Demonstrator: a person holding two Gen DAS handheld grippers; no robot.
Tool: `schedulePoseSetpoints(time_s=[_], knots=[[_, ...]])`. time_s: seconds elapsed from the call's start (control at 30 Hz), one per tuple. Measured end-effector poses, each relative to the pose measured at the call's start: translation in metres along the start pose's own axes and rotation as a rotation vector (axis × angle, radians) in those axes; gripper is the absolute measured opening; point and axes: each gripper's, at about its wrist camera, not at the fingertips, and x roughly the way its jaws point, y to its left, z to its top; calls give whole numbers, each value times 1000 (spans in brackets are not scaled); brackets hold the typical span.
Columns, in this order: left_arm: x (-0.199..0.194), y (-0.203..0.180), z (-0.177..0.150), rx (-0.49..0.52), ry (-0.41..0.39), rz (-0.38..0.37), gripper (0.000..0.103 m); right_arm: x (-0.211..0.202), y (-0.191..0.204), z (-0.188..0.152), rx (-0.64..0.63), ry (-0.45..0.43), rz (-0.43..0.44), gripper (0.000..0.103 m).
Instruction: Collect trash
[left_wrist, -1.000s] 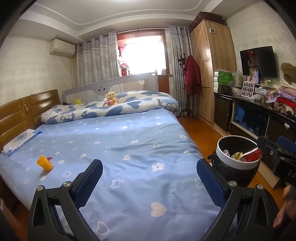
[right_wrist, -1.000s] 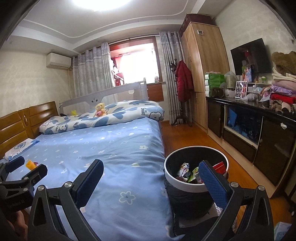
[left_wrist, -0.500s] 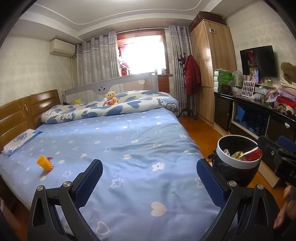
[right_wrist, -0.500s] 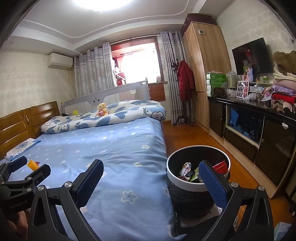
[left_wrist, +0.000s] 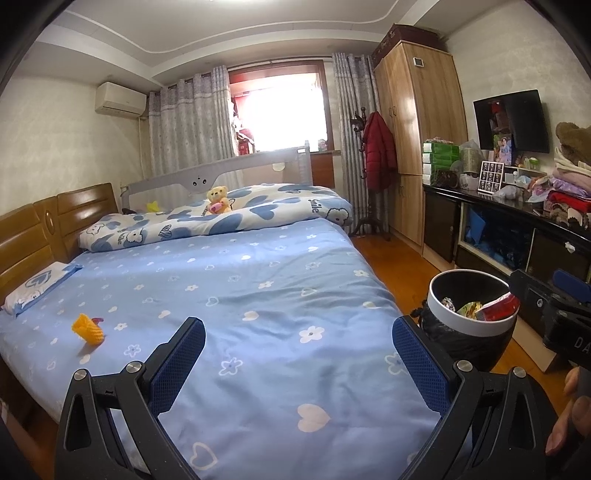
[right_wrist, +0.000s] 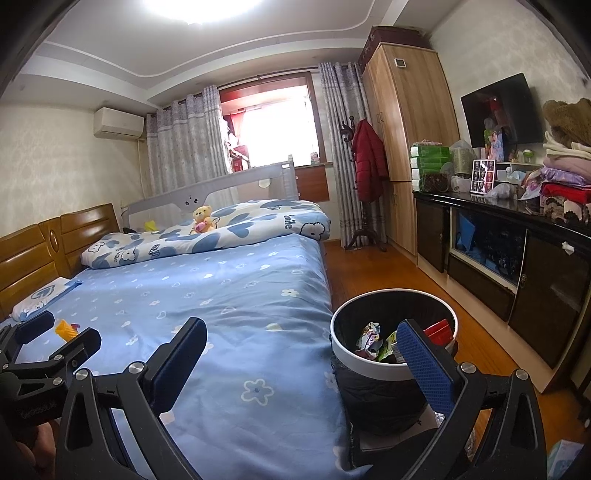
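Left gripper: wide open, empty, above the blue bed.
Right gripper: wide open, empty, by the trash bin.
Yellow scrap: on the bed, near the pillow end, tilted; its long way slants down to the right.
Only the right view: wrappers deep inside the bin.

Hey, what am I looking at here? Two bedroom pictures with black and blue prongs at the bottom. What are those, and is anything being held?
Those prongs are hand-held grabbers; a person carries one in each hand, with a camera on each looking forward along its fingers. One picture is from the left tool, the other from the right tool. Both are open and hold nothing. On the blue bed lies a small orange piece of trash, with a teddy bear on the quilt. Beside the bed stands a trash bin with wrappers inside.
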Motion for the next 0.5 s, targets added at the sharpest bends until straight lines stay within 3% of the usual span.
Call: schedulePoseSetpoints(time_s=[0.5], knots=[[1, 1, -1, 5, 1, -9, 102, -2, 1, 0, 1, -2, 3, 103]])
